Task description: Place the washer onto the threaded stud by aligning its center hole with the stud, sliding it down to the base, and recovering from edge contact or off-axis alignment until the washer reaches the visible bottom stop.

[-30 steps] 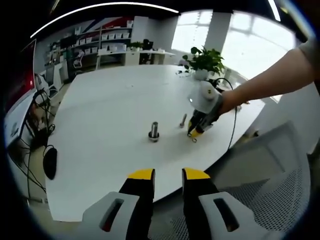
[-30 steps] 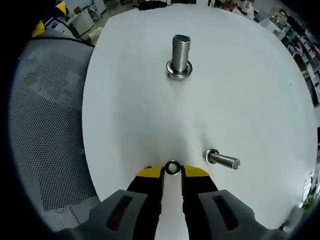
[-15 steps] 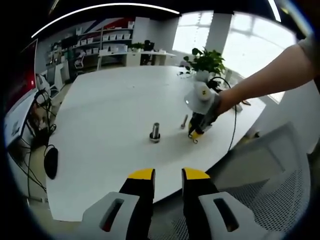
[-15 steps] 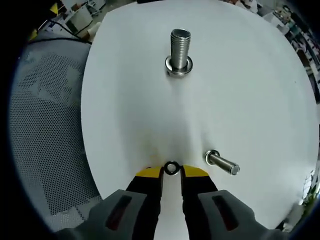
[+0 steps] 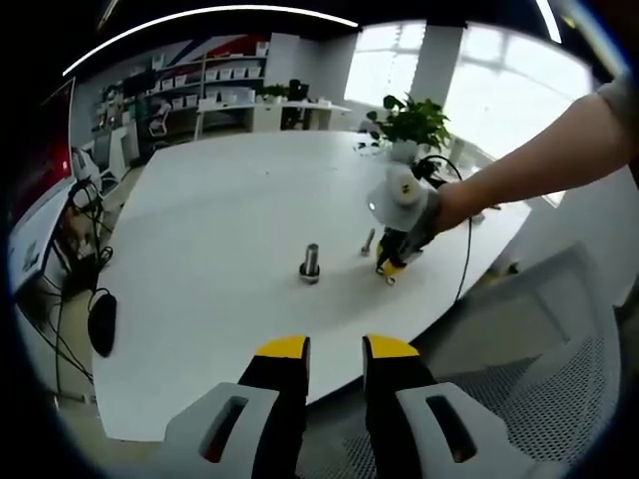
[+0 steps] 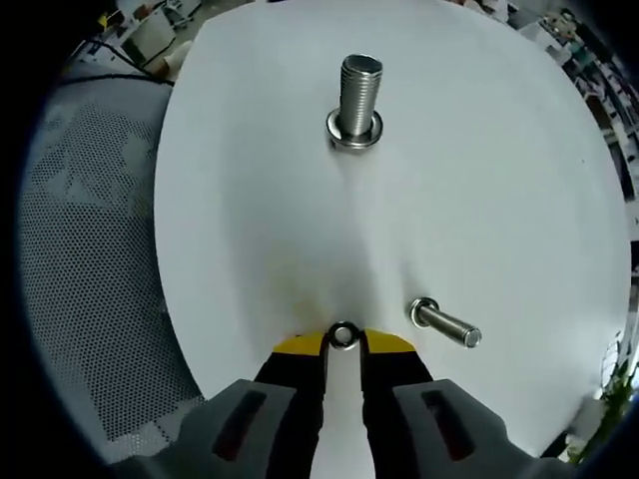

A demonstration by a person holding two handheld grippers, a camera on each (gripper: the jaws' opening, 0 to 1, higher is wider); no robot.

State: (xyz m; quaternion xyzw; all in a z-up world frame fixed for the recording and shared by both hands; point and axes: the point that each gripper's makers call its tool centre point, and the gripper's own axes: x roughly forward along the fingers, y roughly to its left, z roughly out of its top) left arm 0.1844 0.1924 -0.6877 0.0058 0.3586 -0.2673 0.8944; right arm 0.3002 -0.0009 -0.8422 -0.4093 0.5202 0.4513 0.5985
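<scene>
The right gripper pinches the washer between its yellow tips, the upright stud at twelve o'clock and a loose bolt lying at three o'clock. The left gripper hangs off the table edge, jaws slightly spread around nothing.

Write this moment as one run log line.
right gripper: shut on washer | threaded stud: upright, apart from washer | left gripper: open, off table

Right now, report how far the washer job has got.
Done: the right gripper has the washer pinched between its tips. In hand: carrying it toward the upright threaded stud, still well ahead on the white table. Left: align the hole, slide it down to the base. The left gripper hangs back, open.
</scene>
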